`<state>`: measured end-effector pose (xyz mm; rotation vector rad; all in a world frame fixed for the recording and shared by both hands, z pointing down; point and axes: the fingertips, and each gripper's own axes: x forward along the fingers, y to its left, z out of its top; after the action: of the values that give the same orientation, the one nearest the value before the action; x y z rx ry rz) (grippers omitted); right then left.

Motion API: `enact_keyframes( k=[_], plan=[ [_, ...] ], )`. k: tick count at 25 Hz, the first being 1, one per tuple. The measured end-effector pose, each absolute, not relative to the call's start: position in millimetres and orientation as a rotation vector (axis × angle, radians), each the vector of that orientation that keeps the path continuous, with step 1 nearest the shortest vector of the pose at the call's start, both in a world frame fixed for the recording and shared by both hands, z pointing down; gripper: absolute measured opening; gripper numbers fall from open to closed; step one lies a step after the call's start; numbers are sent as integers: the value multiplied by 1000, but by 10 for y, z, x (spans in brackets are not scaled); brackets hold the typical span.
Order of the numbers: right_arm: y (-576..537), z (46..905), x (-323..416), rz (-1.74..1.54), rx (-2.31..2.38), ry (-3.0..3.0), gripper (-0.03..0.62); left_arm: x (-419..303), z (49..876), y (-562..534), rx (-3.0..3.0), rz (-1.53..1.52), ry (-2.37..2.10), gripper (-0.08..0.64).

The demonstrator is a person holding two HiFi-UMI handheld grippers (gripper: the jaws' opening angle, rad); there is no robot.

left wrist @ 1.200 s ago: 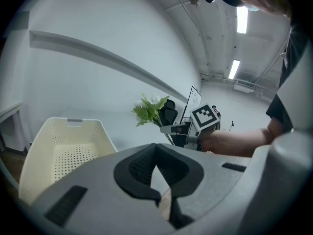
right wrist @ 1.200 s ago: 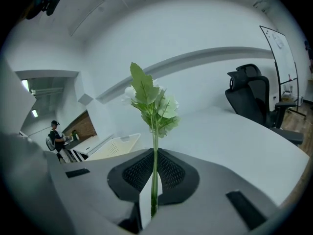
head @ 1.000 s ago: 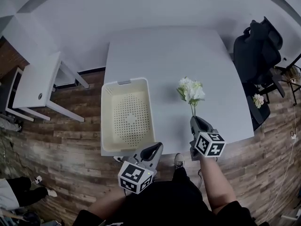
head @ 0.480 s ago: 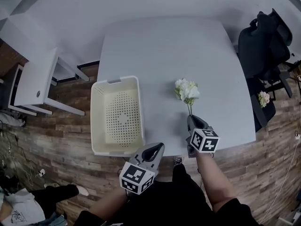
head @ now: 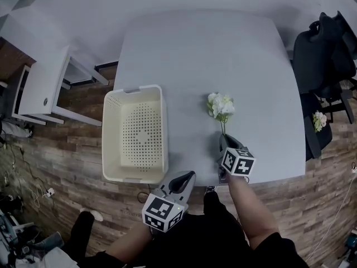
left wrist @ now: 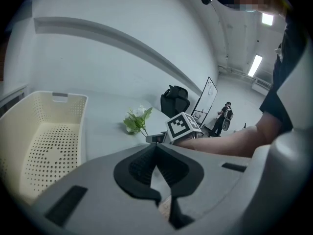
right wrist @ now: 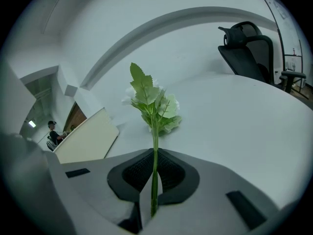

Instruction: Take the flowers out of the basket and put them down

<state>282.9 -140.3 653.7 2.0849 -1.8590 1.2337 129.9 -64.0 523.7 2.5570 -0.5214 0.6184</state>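
The right hand-held gripper (right wrist: 154, 173) pinches the green stem of the flowers (right wrist: 152, 102) near its cut end. The stem runs straight out from the jaws, away from the person. The white blooms at its far end seem to just touch the tabletop (head: 201, 54), right of the basket (head: 109, 144). The left hand-held gripper (left wrist: 156, 148) is pressed together, empty.

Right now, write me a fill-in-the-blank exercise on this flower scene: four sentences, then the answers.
1. The right gripper grips the white flowers by their ____.
2. The cream basket on the table is ____.
3. The left gripper has its jaws ____, with nothing between them.
4. In the head view, the cream basket stands to the ____ of the white flowers.

Missing words: stem; empty; shut; left.
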Motion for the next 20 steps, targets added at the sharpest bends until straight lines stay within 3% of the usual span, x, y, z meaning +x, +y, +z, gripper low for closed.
enact_keyframes(
  k=[20],
  plan=[
    [-1406,6757,2773,1339,1866,-1882,58,1585,5235,-606,2507,601,-607,6]
  ],
)
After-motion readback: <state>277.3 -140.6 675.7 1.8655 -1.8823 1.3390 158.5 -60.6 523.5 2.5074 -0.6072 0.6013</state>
